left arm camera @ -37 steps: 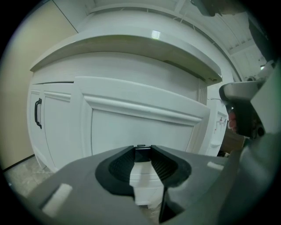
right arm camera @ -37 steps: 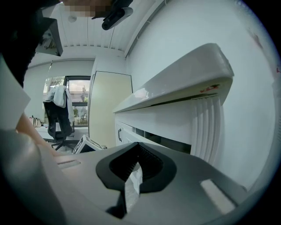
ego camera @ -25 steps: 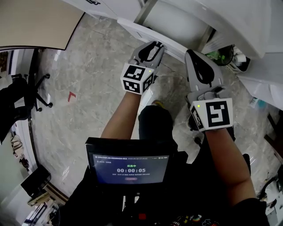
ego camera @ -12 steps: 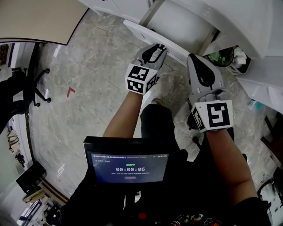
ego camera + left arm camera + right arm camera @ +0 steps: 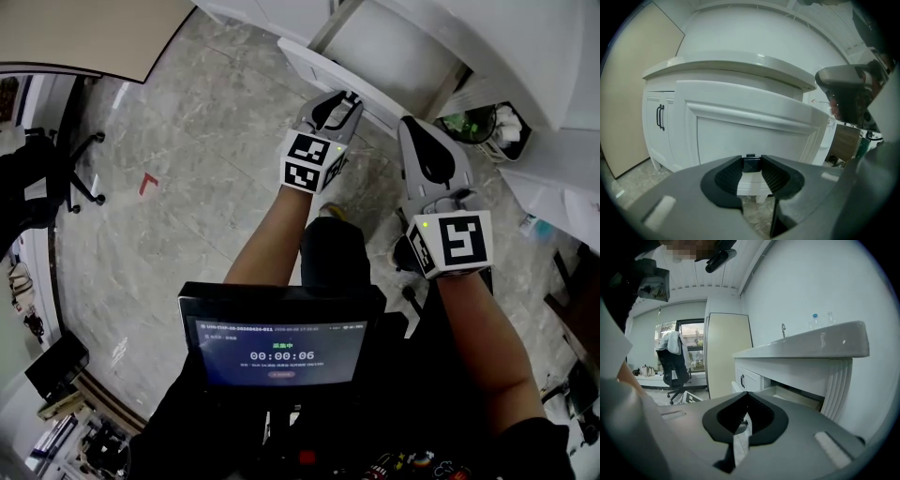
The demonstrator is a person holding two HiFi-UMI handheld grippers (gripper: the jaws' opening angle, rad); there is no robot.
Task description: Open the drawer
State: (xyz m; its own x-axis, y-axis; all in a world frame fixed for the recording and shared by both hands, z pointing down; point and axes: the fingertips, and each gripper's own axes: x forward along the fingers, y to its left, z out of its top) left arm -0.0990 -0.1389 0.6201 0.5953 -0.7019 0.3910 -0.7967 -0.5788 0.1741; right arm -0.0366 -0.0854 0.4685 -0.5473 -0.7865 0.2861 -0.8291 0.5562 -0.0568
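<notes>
A white drawer front (image 5: 323, 67) stands pulled out from the white cabinet (image 5: 740, 65). In the left gripper view it fills the middle as a wide panel (image 5: 754, 126). My left gripper (image 5: 345, 98) is at this front, its jaws (image 5: 751, 161) shut on a small black drawer handle (image 5: 750, 163). The right gripper (image 5: 410, 120) hangs just to the right of the drawer, shut with nothing in it (image 5: 745, 393). From the right gripper view the open drawer box (image 5: 797, 397) shows under the countertop (image 5: 811, 345).
A cabinet door with a black handle (image 5: 660, 117) is left of the drawer. A bin with rubbish (image 5: 483, 122) sits at the right. An office chair (image 5: 56, 178) stands at the far left on the marble floor. Bottles (image 5: 814, 319) stand on the counter. A screen (image 5: 277, 352) sits at my chest.
My left gripper and the drawer front have shifted slightly right and up in the head view. The right gripper has barely moved.
</notes>
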